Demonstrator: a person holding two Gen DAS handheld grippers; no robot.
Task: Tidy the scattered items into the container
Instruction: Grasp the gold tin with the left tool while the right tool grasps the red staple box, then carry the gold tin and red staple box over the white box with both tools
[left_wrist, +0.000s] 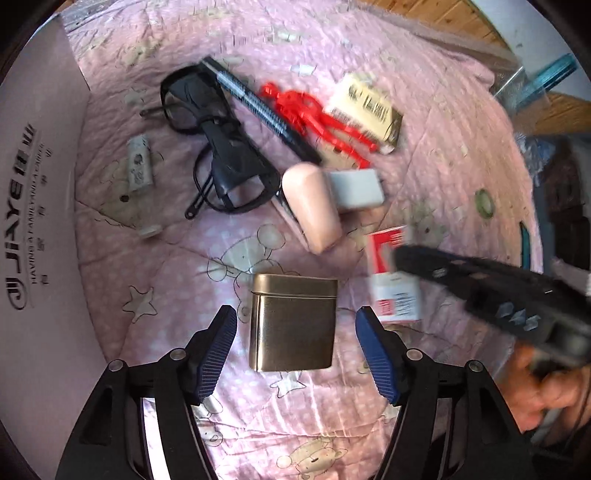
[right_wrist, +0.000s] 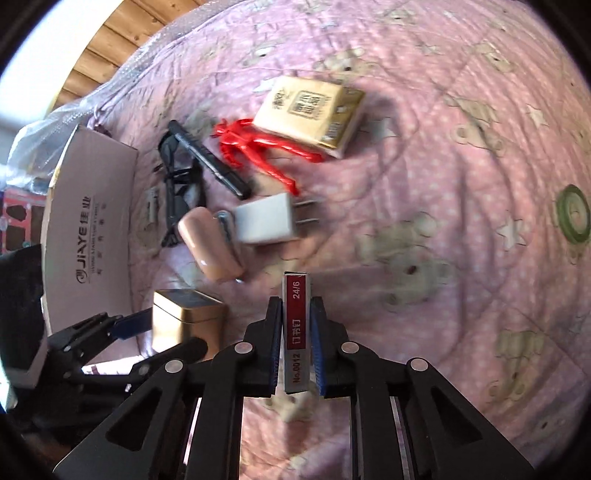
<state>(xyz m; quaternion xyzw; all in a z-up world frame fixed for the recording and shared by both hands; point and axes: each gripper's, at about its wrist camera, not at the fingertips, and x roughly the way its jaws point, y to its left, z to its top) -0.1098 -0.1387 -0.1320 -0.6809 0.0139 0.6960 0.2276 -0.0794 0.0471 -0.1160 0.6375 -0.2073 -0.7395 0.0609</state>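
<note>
**Operator A:** My left tool (left_wrist: 295, 332) is open, its blue pads on either side of the brass tin (left_wrist: 293, 321) without touching it. The tin lies flat on the pink bedspread (left_wrist: 184, 258), dead ahead at twelve o'clock, its long axis running straight away from me, so the jaws already straddle its narrow width.

**Operator B:** My right tool (right_wrist: 297, 332) is clamped on the red-and-white staple box (right_wrist: 295, 325), held on edge, long axis pointing to twelve o'clock. Where is the container?

**Operator A:** The cardboard box (left_wrist: 40, 206) stands at my nine o'clock, just beside the clutter. My left tool is the nearer one, I judge.

**Operator B:** From my wrist view the same box sits at about ten o'clock, beyond the tin.

**Operator A:** Its opening is cut off in both views, so I cannot tell what is inside. Motion blur smears the glasses (left_wrist: 214, 147), pen (left_wrist: 258, 110) and red figure (left_wrist: 314, 114). The white charger (left_wrist: 356, 186) partly overlaps the pink case (left_wrist: 314, 206).
</note>
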